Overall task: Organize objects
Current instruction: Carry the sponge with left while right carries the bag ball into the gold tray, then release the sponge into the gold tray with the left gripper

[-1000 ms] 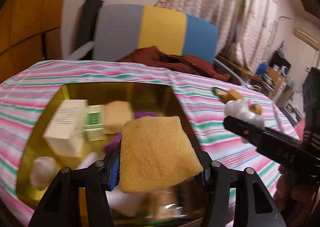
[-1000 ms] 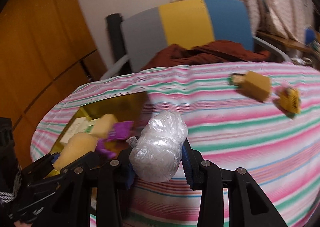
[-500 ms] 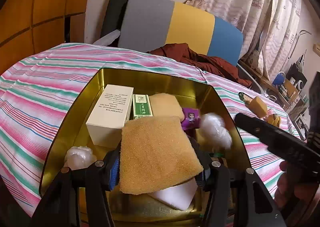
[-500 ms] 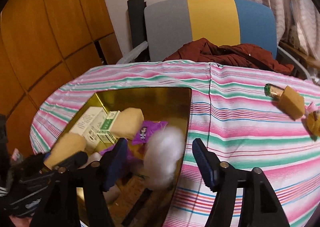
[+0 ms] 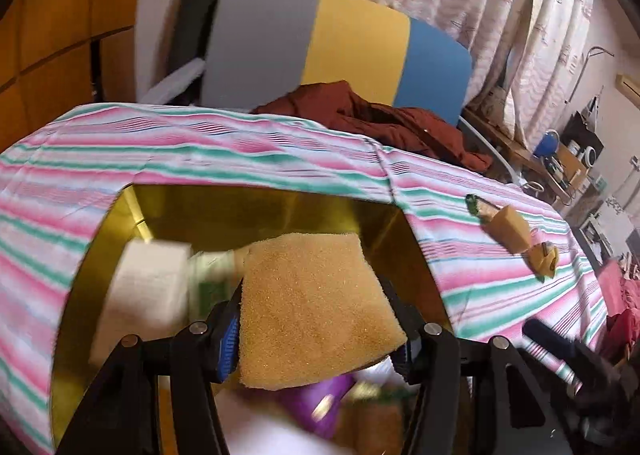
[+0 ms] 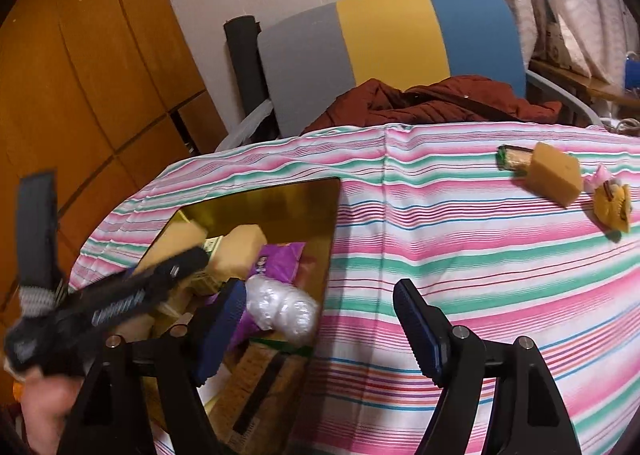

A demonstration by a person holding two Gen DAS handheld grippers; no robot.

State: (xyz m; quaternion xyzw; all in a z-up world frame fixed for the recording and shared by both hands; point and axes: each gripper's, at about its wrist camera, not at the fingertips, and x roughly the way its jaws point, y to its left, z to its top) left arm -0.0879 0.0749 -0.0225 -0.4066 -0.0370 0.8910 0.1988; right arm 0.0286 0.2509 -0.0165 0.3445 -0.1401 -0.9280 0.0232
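My left gripper (image 5: pixel 312 291) is shut on a flat yellow sponge (image 5: pixel 316 311) and hovers over the open gold tin (image 5: pixel 280 211). In the right wrist view it shows as a blurred black bar (image 6: pixel 120 303) above the tin (image 6: pixel 260 195). My right gripper (image 6: pixel 320 287) hangs over the tin's right rim, its jaws opening with nothing between them. A clear plastic-wrapped bundle (image 6: pixel 280 307) lies in the tin just beside the right gripper's left finger (image 6: pixel 224 319). A white box (image 5: pixel 148 295), a purple packet (image 6: pixel 280 259) and another sponge (image 6: pixel 236 251) also lie inside.
On the striped tablecloth (image 6: pixel 480 255), far right, lie a yellow sponge block (image 6: pixel 554 175), a green-wrapped item (image 6: pixel 514 157) and a small yellow toy (image 6: pixel 614 207). A grey, yellow and blue chair (image 6: pixel 384 43) with a dark red garment (image 6: pixel 432 99) stands behind the table.
The right gripper opened and the plastic-wrapped bundle dropped from it into the tin. The left gripper, still holding the sponge, swept across above the tin.
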